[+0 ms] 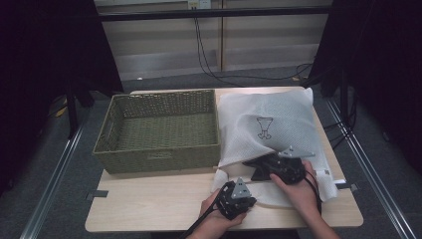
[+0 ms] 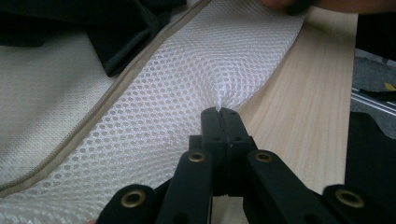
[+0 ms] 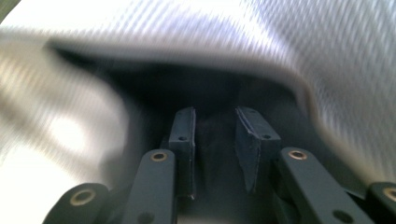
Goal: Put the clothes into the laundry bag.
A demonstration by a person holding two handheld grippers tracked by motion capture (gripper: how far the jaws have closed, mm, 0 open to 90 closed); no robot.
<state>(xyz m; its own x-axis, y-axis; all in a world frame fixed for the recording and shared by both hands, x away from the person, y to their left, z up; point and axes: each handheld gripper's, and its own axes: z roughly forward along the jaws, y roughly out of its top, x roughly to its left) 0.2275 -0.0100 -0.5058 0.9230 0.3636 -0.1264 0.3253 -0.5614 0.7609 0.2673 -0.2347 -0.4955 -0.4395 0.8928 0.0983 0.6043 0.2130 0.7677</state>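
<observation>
A white mesh bag (image 1: 278,112) with a small printed figure lies on the right half of the wooden table (image 1: 149,201). My left gripper (image 1: 224,184) is shut on the bag's near edge, and the mesh (image 2: 187,79) puckers at its tips (image 2: 219,111). Beyond the bag's beige zipper band, dark cloth (image 2: 126,28) shows inside the bag. My right gripper (image 1: 250,168) points left into the bag's mouth. Its jaws (image 3: 215,116) stand apart inside the dark opening, under the lifted mesh (image 3: 299,42), with dark cloth behind them. That view is blurred.
A green woven basket (image 1: 159,155) with nothing in it stands on the left half of the table, right beside the bag. Bare tabletop lies in front of the basket. Metal rails and dark frame posts flank the table, and cables run on the floor behind.
</observation>
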